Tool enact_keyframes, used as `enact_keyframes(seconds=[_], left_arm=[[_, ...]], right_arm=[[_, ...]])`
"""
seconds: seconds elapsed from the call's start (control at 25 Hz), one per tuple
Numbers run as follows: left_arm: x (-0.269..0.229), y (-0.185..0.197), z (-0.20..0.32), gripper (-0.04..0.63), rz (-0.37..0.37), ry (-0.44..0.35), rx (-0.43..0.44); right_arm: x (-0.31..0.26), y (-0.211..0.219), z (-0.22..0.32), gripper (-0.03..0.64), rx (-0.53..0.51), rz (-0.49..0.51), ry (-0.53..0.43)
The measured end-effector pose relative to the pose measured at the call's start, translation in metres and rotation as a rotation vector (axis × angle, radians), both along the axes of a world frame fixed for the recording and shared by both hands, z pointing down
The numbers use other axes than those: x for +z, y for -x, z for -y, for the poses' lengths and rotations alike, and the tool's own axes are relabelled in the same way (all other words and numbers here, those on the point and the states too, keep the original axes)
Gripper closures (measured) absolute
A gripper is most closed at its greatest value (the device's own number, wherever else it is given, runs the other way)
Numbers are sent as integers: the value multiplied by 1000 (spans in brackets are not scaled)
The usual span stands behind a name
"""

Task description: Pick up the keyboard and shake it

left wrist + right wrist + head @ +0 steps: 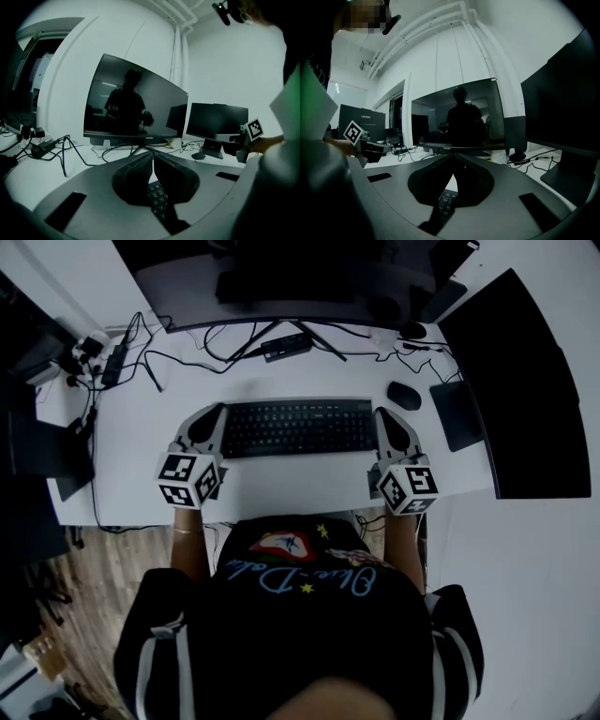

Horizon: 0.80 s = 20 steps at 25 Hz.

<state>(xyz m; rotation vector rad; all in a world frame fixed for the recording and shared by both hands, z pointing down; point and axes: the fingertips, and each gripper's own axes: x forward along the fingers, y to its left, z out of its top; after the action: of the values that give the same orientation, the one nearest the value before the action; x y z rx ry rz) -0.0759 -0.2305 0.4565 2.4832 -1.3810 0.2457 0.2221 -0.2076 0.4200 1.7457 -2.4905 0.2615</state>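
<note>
A black keyboard point(298, 427) lies flat across the white desk point(131, 446) in front of me. My left gripper point(221, 409) runs along its left end, and my right gripper point(381, 412) along its right end. Both point away from me. In the left gripper view the jaw tips point(153, 153) meet, and a strip of keyboard keys point(158, 199) shows in the gap below them. The right gripper view is alike: tips point(453, 157) together, keys point(446, 202) beneath. Nothing sits between either pair of tips. I cannot tell whether the jaws touch the keyboard.
A wide curved monitor point(281, 277) stands behind the keyboard. A black mouse point(404, 395) and a dark pad point(457, 413) lie at the right, beside a large dark screen point(506, 381). Cables and a power strip point(117, 357) crowd the back left.
</note>
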Motion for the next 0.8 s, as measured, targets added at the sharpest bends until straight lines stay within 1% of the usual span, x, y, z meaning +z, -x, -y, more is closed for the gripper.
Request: enact_keyframes(seconds=[0.16, 0.8], left_arm=[[-3, -4, -2, 586, -3, -4, 6], [-3, -4, -2, 586, 7, 3, 11]], right_arm=[[-4, 0, -2, 617, -2, -5, -12], [-3, 4, -3, 617, -10, -11, -3]])
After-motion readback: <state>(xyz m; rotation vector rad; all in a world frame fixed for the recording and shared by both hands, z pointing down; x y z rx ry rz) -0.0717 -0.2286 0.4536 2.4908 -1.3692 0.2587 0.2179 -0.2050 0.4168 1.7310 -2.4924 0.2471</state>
